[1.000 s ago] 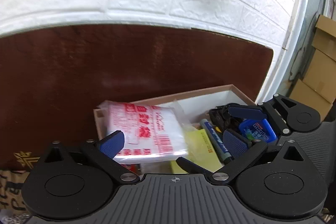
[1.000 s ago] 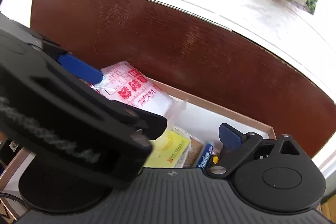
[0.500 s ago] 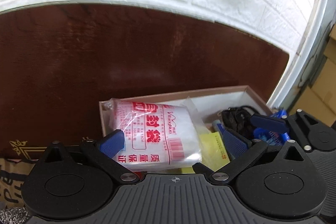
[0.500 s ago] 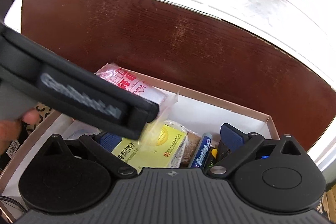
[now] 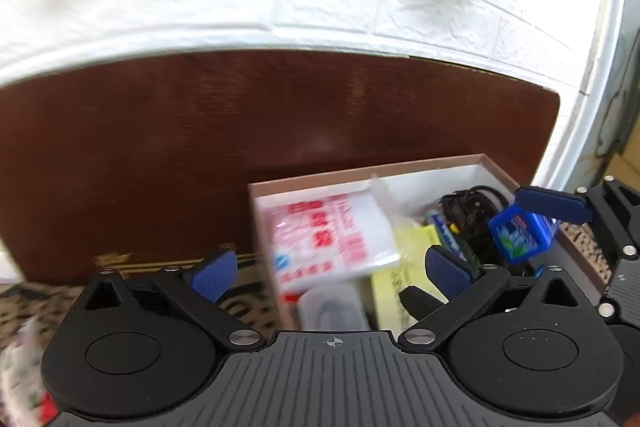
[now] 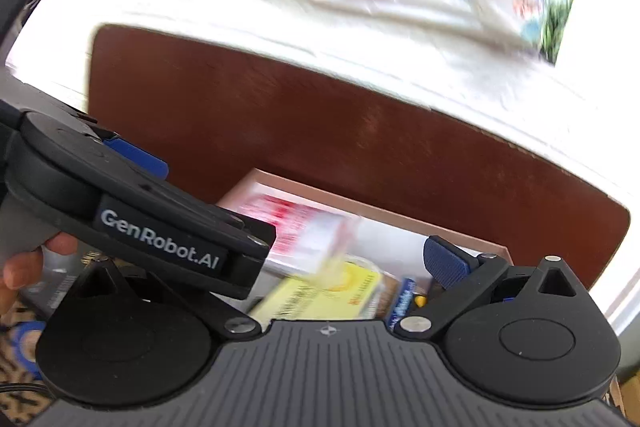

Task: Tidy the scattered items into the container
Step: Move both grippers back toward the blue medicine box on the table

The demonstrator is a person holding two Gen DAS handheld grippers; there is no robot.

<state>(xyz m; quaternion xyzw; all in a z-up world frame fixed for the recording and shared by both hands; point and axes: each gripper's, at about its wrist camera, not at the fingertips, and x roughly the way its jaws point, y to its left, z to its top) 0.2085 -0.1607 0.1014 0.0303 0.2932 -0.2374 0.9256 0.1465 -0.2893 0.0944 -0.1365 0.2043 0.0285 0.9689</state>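
**Both grippers clear of the filled box**

The bag pack (image 5: 332, 239) lies in the box (image 5: 368, 174), over the yellow pad (image 5: 400, 267), beside a pen and cables. The left gripper (image 5: 332, 267) has its fingers open and empty; the right gripper (image 6: 320, 267), just opened wide, holds nothing. The box sits on a brown surface (image 5: 200, 147) against a white brick wall (image 5: 280, 11).

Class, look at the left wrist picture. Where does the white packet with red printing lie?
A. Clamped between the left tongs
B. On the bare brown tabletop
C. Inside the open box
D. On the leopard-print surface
C. The white packet with red printing lies inside the open box, beside a yellow packet, while the left tongs stand open with nothing between the pads.
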